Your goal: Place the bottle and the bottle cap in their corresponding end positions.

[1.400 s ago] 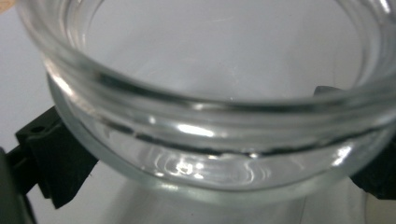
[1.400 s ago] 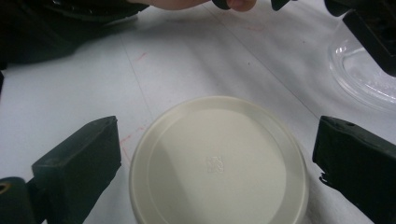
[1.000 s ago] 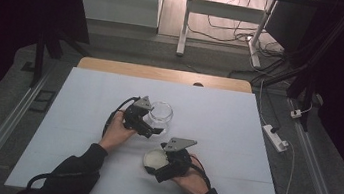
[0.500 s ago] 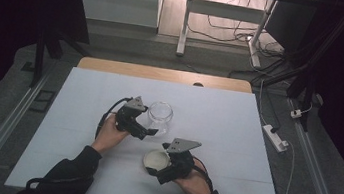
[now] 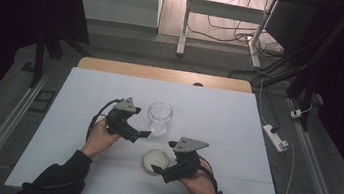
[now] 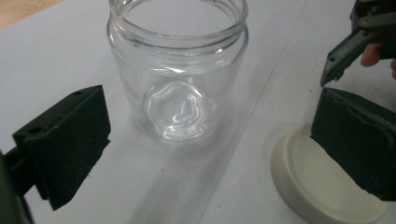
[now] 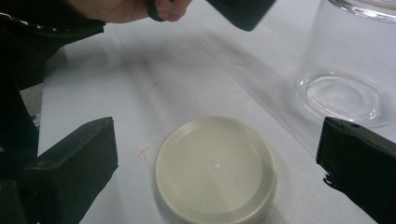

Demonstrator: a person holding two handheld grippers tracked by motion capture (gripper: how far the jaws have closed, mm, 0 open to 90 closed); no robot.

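Clear glass jar [image 5: 159, 117] is standing upright and uncapped near the middle of the counter [image 5: 238, 116], which is lying under a white covering. In the left gripper view the jar [image 6: 177, 74] is showing an empty interior and a threaded neck, and it is sitting ahead of the left gripper's own jaws rather than between them. The left gripper [image 5: 141, 134] is hovering just beside the jar on the person's left, with its jaws standing wide apart and gripping nothing.

A cream-coloured lid [image 5: 156, 160] is lying flat on the counter, nearer the person than the jar and apart from it. In the right gripper view the lid [image 7: 215, 170] is resting between the two black jaws, which are standing well apart on either side; neither jaw is touching it. The right gripper [image 5: 160, 172] is sitting low at the lid's edge in the high view, held in the person's right hand [image 5: 199, 181].

The person's left hand [image 5: 100, 138] is holding the left gripper, and dark sleeves are entering from the near edge of the counter. The jar's base [image 7: 341, 98] is appearing at the upper right of the right gripper view, near the lid but not in contact with it.
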